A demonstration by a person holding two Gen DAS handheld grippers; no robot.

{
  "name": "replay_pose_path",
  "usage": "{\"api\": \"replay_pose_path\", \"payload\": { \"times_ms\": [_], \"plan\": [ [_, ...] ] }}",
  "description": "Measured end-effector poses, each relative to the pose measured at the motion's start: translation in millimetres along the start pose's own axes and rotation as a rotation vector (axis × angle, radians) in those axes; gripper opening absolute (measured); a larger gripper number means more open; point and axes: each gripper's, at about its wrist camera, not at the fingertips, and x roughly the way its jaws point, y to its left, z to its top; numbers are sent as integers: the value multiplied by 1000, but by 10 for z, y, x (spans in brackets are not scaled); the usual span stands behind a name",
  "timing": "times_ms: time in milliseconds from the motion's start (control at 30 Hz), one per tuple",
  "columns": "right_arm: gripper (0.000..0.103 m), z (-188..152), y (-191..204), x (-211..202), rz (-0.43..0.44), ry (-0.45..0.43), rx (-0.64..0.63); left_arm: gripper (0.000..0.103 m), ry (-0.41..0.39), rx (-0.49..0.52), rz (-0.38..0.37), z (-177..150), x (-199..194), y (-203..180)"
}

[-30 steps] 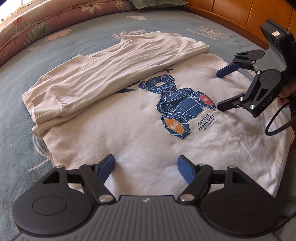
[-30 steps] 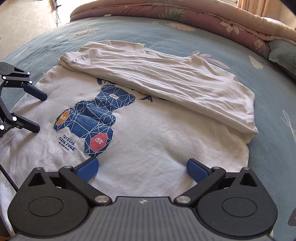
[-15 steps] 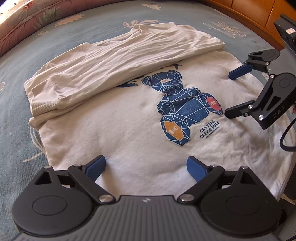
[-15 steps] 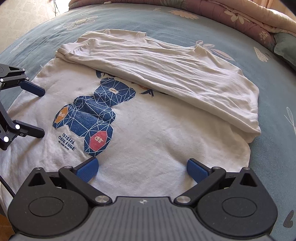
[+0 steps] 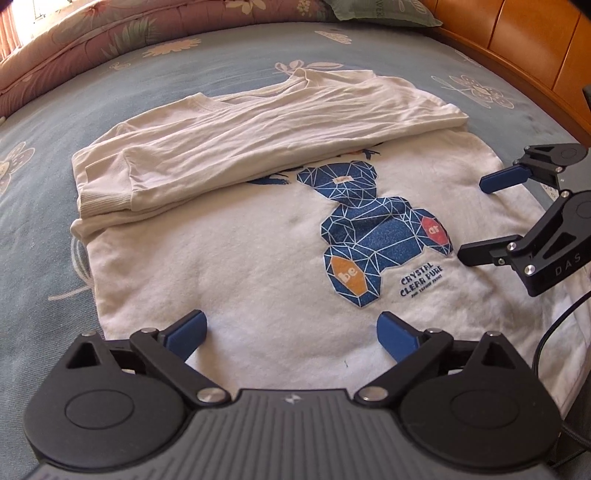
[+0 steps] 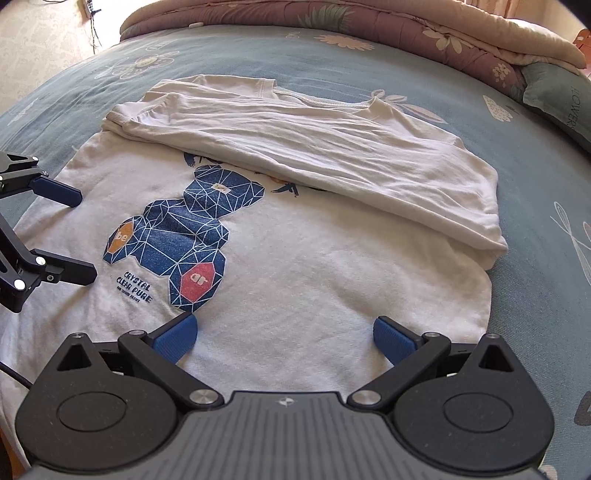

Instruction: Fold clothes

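A white sweatshirt (image 5: 240, 266) with a blue geometric bear print (image 5: 376, 236) lies flat on the bed, its far side and sleeves folded over into a long band (image 5: 258, 147). My left gripper (image 5: 291, 325) hovers over the near hem, its jaws opening wide with only flat cloth beneath them, nothing pinched. My right gripper (image 5: 474, 219) stands open at the right, over the shirt's edge by the bear. In the right wrist view, the right gripper (image 6: 284, 326) is open above the shirt (image 6: 314, 266) and the left gripper (image 6: 83, 236) shows at the left edge.
The bed has a blue-grey flowered sheet (image 5: 44, 221). A pink floral quilt (image 5: 110, 29) is bunched along the far side, with a green pillow (image 6: 561, 99) beside it. A wooden headboard (image 5: 517, 44) runs along the right. A black cable (image 5: 554, 332) hangs from the right gripper.
The left gripper's jaws have spread wider and its view has rolled slightly. The sweatshirt lies as before. The right gripper stays open in about the same place.
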Motion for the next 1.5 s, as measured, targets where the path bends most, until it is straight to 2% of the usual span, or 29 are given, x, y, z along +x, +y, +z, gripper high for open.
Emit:
{"api": "replay_pose_path", "payload": {
  "times_ms": [100,167,267,333,467,567,667,833,967,1067,1200,1333,1400,1500],
  "plan": [
    [103,-138,57,-220,18,-16,21,98,-74,-27,7,-137,-289,-75],
    [103,-312,154,-441,-11,-34,62,98,-124,-73,23,-245,-538,-129],
    [103,-614,296,-720,-19,-76,134,99,-153,-137,-41,-460,-769,-204],
    [103,-774,387,-725,-18,-85,153,99,-160,-147,-42,-617,-794,-287],
    [103,-995,580,-596,-91,-76,115,98,-158,-187,-17,-923,-748,-408],
    [103,-1106,606,-603,-103,-115,110,98,-143,-225,8,-1141,-685,-427],
    [103,-1211,615,-624,-104,-163,105,99,-163,-230,51,-1297,-757,-464],
    [103,-1351,612,-651,-93,-246,83,99,-106,-254,78,-1326,-861,-516],
    [103,-1380,621,-655,-92,-270,79,99,-149,-234,45,-1266,-902,-576],
    [103,-1376,616,-656,-86,-268,69,99,-113,-275,13,-1222,-787,-554],
    [103,-1396,525,-705,-45,-245,52,100,-129,-318,9,-1298,-810,-470],
    [103,-1473,404,-768,-28,-233,49,100,-121,-416,5,-1291,-867,-297],
    [103,-1491,369,-791,-25,-228,53,100,-136,-453,-8,-1261,-899,-243],
    [103,-1433,344,-819,-11,-204,68,100,-176,-436,-30,-1140,-896,-258]
  ]
}}
